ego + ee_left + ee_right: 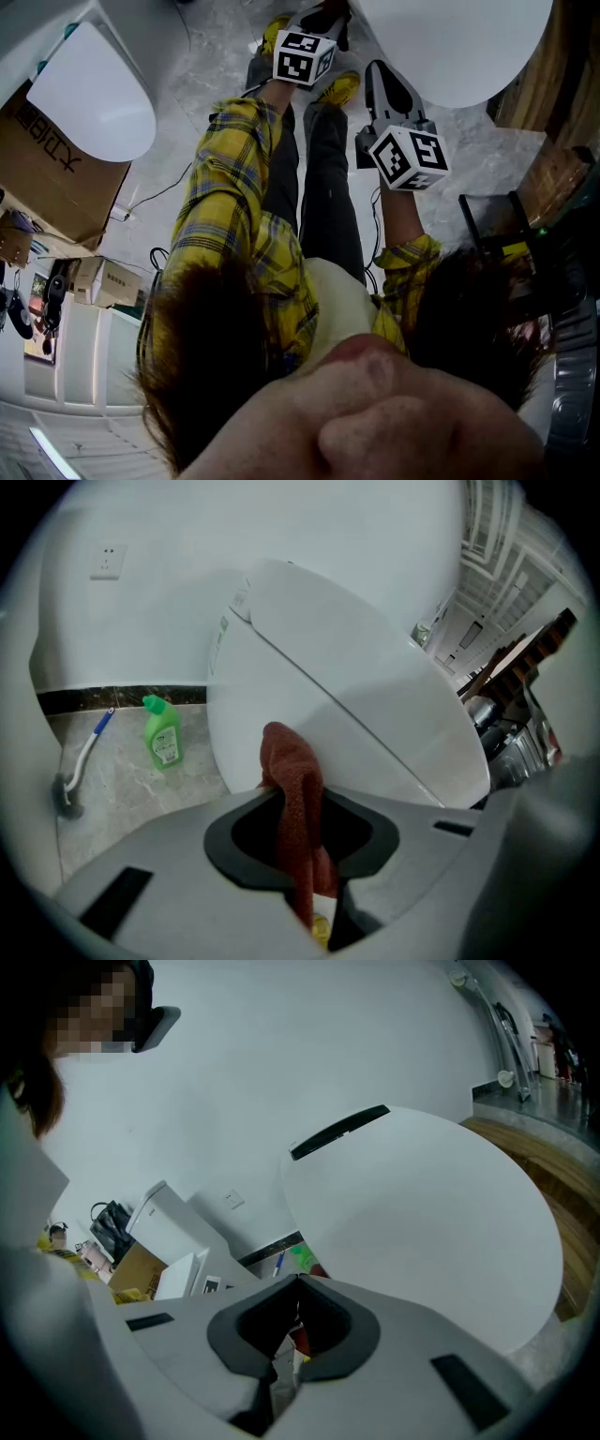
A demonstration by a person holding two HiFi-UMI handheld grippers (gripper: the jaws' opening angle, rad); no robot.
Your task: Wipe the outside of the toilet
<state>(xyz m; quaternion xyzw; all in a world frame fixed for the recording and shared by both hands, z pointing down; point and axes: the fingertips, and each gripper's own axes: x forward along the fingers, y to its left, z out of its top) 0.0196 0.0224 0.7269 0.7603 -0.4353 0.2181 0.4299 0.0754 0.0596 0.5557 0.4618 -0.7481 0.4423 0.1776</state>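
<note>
No legible txt. Box [52, 173], left of toilet [459, 47]: print unreadable. Bottle [163, 733] label, left of toilet: too small.

Glossy, smooth white toilet [375, 714]; before it, a rough matt red cloth [292, 789]. Beside the toilet, a shiny green plastic bottle [162, 733] on marbled stone floor [122, 794].

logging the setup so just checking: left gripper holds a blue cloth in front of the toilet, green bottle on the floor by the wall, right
Not quite. The cloth in the left gripper is reddish brown, not blue, as the left gripper view shows. The rest holds: it hangs in front of the toilet, and the green bottle stands on the floor by the wall.
</note>
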